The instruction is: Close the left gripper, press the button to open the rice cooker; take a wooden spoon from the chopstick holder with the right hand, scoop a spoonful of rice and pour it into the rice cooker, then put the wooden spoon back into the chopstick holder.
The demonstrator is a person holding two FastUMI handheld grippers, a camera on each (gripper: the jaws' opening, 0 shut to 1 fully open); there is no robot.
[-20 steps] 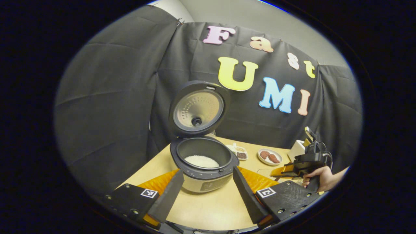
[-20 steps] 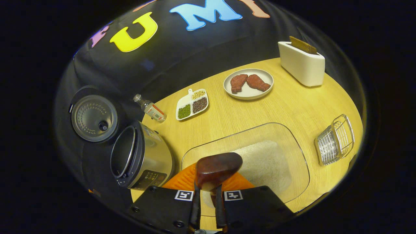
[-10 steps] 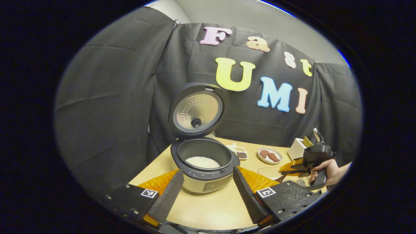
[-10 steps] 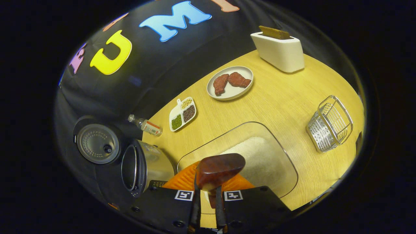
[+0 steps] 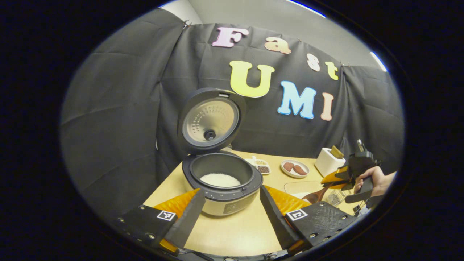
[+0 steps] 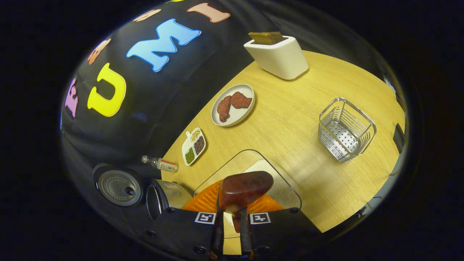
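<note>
Right hand-held gripper (image 6: 230,232) is clamping the dark wooden spoon (image 6: 243,189) by its handle, heading for the square wire chopstick holder (image 6: 346,129) near the counter's right edge. Left hand-held gripper (image 5: 230,214) is sitting wide apart before the open rice cooker (image 5: 221,181).

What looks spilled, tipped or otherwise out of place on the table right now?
One thing: a small bottle lies on its side on the table, between the rice cooker and the divided dish. I see no spilled grains on the wood. The wire holder stands upright; the right gripper holds the wooden spoon.
</note>
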